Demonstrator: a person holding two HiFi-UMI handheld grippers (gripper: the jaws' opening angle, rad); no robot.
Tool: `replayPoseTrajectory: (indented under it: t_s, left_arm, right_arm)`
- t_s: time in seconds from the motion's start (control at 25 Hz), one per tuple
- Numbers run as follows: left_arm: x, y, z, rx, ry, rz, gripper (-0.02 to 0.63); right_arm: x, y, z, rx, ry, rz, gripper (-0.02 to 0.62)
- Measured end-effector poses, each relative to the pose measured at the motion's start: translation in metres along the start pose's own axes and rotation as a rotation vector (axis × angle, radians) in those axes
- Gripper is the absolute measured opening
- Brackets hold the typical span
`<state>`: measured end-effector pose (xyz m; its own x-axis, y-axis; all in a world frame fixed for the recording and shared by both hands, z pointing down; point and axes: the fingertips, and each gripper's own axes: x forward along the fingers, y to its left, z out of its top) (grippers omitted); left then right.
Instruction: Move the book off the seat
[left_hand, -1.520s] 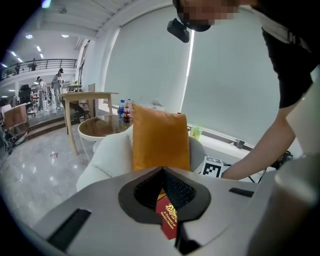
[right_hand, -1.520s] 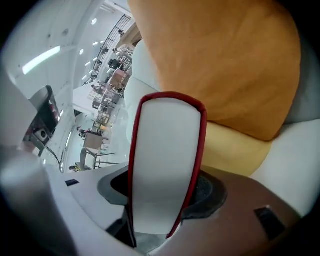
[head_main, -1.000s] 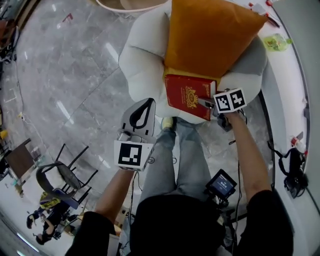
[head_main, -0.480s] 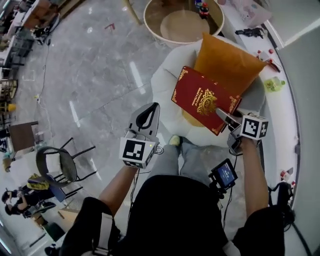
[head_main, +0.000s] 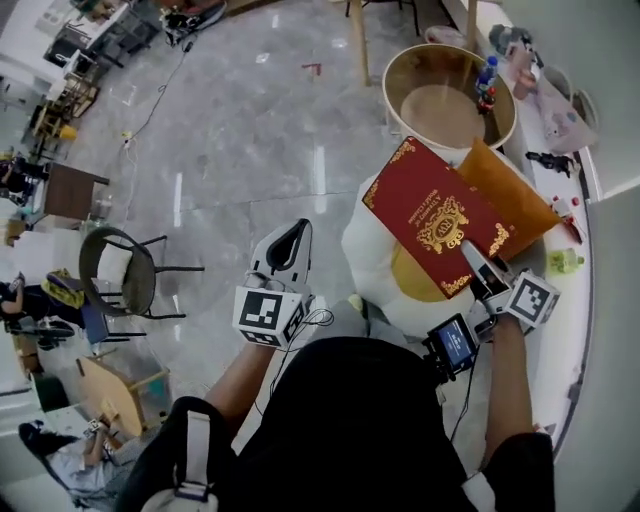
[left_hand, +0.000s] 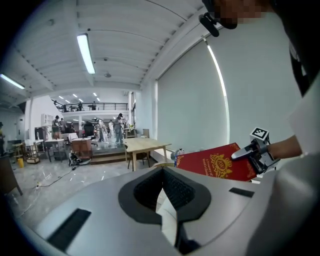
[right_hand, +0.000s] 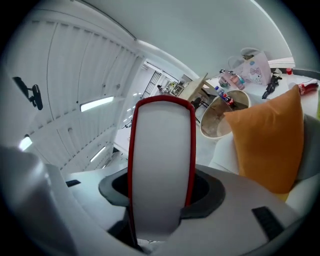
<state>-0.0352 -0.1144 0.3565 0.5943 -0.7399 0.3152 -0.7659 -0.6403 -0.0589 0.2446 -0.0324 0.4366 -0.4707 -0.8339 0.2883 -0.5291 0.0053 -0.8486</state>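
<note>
A red book (head_main: 440, 222) with gold print hangs tilted in the air above the white armchair seat (head_main: 368, 250). My right gripper (head_main: 469, 252) is shut on its near corner. In the right gripper view the book's white page edge (right_hand: 161, 165) fills the space between the jaws. An orange cushion (head_main: 518, 192) leans on the chair back, and a yellow pad (head_main: 414, 276) lies on the seat under the book. My left gripper (head_main: 302, 226) is held up to the left of the chair, shut and empty. The book (left_hand: 212, 162) also shows in the left gripper view.
A round wooden tub table (head_main: 445, 100) with bottles stands beyond the chair. A white counter (head_main: 565, 215) with small items runs along the right. A black chair (head_main: 125, 275) stands on the grey floor at left. A wooden table (left_hand: 145, 146) and distant people fill the hall.
The book has come up off the seat, carried higher by my right gripper. My left gripper has risen too, still empty.
</note>
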Motion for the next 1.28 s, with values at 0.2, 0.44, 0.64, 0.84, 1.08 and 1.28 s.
replayPoseTrajectory:
  t_s: [0.2,0.44,0.64,0.84,1.08,1.28]
  left_arm:
    - [-0.029,0.029,0.012,0.001,-0.021,0.085,0.011]
    - [-0.049,0.054,0.021,-0.033,-0.052,0.149,0.011]
    - [-0.058,0.096,0.018,-0.040,-0.072,0.155,0.011]
    - [-0.049,0.144,0.012,-0.059,-0.083,0.115,0.011]
    - [-0.027,0.204,0.014,-0.058,-0.109,0.062,0.011]
    - [-0.009,0.262,0.010,-0.070,-0.116,0.015,0.011]
  right_arm:
    - [0.033,0.043,0.006,0.009,-0.005,0.096,0.242]
    - [0.063,0.072,0.006,-0.014,0.015,0.160,0.241]
    - [0.099,0.105,0.000,-0.052,0.011,0.173,0.241]
    - [0.138,0.131,-0.009,-0.053,-0.027,0.132,0.241]
    - [0.182,0.152,-0.010,-0.033,-0.086,0.093,0.241]
    - [0.232,0.168,-0.007,-0.005,-0.151,0.067,0.241]
